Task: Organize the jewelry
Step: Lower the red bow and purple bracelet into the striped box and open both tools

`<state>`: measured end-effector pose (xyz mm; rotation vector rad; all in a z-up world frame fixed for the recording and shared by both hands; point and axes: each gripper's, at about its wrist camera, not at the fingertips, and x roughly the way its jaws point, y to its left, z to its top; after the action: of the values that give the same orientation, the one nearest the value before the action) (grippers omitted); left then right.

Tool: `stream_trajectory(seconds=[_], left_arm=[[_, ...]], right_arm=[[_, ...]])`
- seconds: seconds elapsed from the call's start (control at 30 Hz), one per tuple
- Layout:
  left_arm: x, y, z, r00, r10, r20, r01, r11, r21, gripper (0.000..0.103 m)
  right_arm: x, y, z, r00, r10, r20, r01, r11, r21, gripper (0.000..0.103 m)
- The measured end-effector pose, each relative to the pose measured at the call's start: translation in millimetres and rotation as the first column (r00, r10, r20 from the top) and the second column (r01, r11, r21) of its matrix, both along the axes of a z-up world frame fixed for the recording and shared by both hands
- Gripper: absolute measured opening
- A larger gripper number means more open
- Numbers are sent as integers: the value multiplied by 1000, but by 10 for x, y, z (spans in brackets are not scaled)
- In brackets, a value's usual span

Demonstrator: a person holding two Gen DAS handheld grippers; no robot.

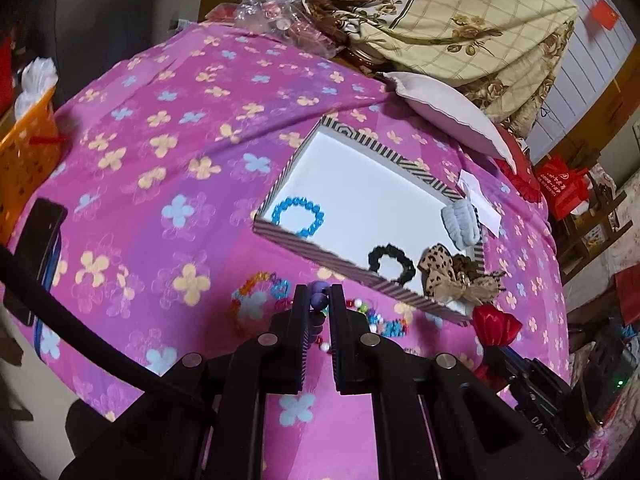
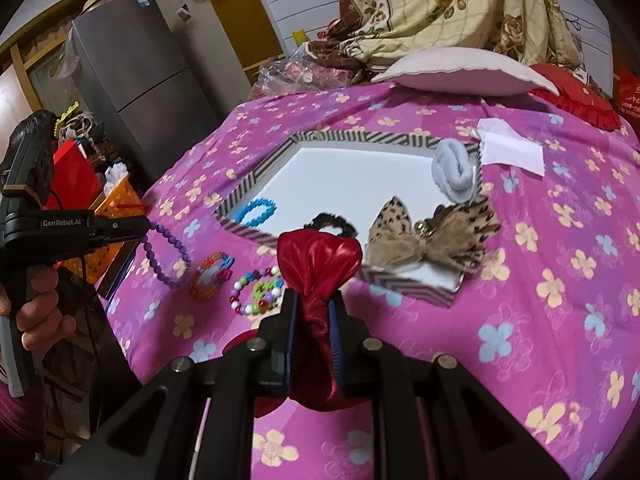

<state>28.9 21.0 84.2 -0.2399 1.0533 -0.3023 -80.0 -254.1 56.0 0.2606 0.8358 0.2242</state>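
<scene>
Ahead of right gripper [image 2: 313, 312]: striped box [image 2: 256, 236] near rim in path, leopard bow [image 2: 432, 240] draped over near-right corner, grey scrunchie [image 2: 454, 174] on far-right rim. Box centre floor free. Ahead-left: bead bracelets [image 2: 256, 290] on the spread. To its right, spread open.

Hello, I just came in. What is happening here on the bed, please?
A person is sorting jewelry and hair accessories into a striped box on the flowered bedspread. The left tool is shut on a purple bead bracelet, lifted above the cloth. The right tool is shut on a red satin bow. A blue bracelet, a black scrunchie and a leopard bow are already at the box.
</scene>
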Motion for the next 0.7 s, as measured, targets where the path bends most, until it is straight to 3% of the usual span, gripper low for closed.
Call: stream_trajectory(seconds=[0.2, 0.4, 0.7], left_arm=[[241, -153, 35, 1000, 0, 12, -1, 999, 38, 14], [619, -376, 17, 1000, -6, 11, 5, 997, 72, 14], [1216, -672, -201, 1000, -14, -16, 15, 994, 105, 14]], right_arm=[[285, -234, 89, 999, -51, 5, 51, 999, -18, 15], [829, -439, 108, 995, -95, -4, 95, 995, -21, 15], [1665, -584, -164, 991, -114, -76, 109, 991, -76, 15]])
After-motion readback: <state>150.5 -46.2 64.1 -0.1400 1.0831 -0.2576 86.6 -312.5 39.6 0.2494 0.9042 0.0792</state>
